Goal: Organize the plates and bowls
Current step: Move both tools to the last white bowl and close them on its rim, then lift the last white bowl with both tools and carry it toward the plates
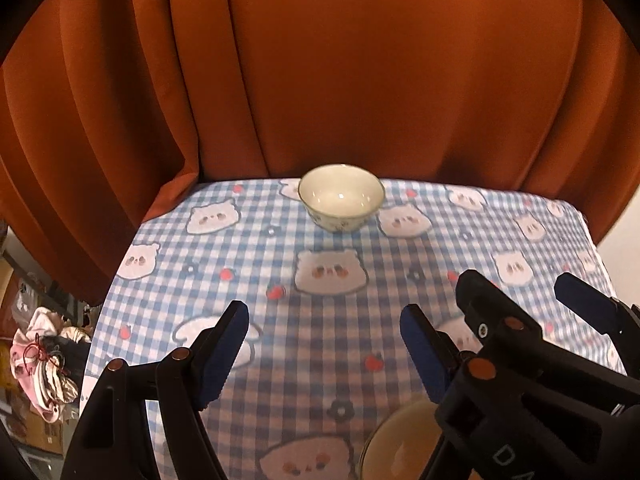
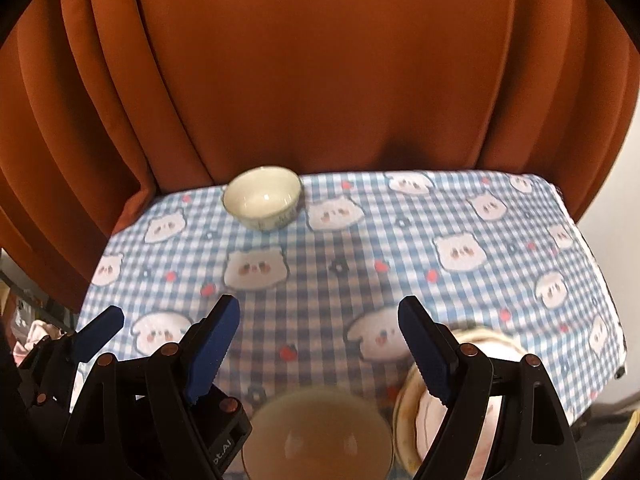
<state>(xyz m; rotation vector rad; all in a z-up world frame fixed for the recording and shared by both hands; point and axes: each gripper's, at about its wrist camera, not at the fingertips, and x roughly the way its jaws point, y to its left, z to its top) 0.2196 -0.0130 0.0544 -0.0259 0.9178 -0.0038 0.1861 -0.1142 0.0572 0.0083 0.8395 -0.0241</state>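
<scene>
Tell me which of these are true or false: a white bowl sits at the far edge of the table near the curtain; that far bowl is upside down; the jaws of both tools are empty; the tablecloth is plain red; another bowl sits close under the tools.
1. A white bowl sits at the table's far edge, near the orange curtain. True.
2. That bowl is upside down. False: it stands upright, its inside showing.
3. Both tools' jaws are empty. True: the left gripper and right gripper are open, nothing between them.
4. The tablecloth is plain red. False: blue-and-white checks with cartoon animals.
5. Another bowl sits close beneath the tools. True.
</scene>
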